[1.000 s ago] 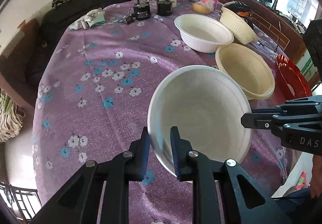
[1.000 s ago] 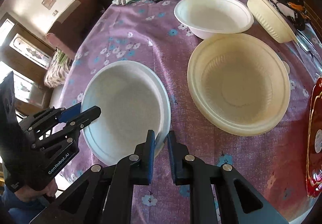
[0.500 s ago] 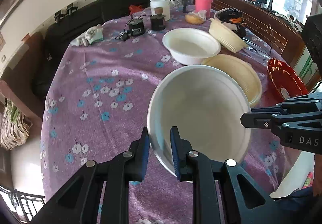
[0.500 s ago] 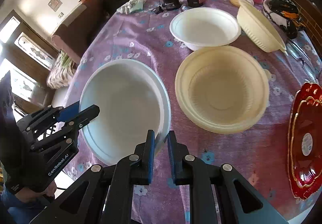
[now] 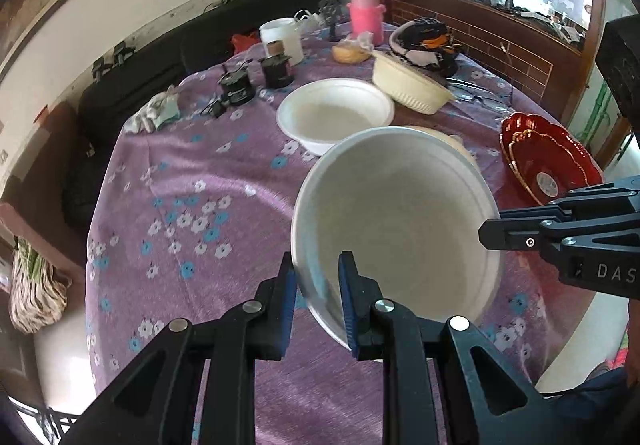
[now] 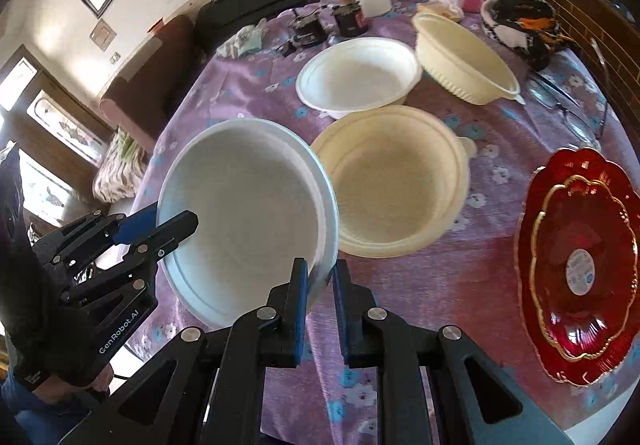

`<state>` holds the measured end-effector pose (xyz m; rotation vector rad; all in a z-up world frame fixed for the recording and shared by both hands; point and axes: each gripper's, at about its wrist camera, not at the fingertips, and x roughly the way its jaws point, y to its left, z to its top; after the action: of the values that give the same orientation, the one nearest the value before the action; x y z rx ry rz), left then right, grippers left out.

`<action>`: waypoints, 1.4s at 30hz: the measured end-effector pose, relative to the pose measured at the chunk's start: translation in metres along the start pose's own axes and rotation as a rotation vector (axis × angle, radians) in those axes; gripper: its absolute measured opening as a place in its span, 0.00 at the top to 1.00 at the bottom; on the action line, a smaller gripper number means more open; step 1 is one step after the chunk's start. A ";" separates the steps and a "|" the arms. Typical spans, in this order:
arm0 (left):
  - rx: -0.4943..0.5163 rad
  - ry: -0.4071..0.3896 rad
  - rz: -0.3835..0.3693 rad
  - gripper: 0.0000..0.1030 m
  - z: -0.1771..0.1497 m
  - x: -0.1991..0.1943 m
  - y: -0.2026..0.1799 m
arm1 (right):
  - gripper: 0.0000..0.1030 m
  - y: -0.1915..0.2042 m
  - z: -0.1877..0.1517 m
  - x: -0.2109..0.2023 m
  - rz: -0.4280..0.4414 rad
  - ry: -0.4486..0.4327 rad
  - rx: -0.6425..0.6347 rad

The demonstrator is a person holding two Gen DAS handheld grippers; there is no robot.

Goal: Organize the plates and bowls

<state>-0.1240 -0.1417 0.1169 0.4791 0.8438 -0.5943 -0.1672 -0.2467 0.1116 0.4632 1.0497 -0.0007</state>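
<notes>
Both hand-held grippers (image 5: 317,287) (image 6: 320,285) on white bowl (image 5: 396,233).

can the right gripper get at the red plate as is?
Probably not yet: the right gripper is shut on the white bowl's rim, shared with the left gripper. The path to the red plate looks clear.

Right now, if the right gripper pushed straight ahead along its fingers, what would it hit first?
The right gripper already pinches the white bowl; ahead lies the cream bowl, probably first, though depth is unclear.
</notes>
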 end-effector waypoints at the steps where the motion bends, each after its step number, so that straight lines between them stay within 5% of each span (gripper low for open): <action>1: 0.008 -0.001 -0.001 0.81 0.002 0.000 -0.004 | 0.86 -0.002 0.000 -0.001 -0.001 -0.003 0.004; 25: 0.212 -0.035 -0.182 0.81 0.060 0.017 -0.141 | 0.86 -0.121 -0.037 -0.081 -0.123 -0.100 0.253; 33: 0.276 0.025 -0.269 0.80 0.079 0.052 -0.208 | 0.86 -0.181 -0.056 -0.105 -0.188 -0.095 0.392; 42: 0.303 0.067 -0.275 0.80 0.088 0.078 -0.237 | 0.86 -0.223 -0.059 -0.100 -0.196 -0.047 0.470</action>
<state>-0.1904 -0.3935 0.0677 0.6666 0.8948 -0.9718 -0.3159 -0.4484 0.0885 0.7782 1.0447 -0.4384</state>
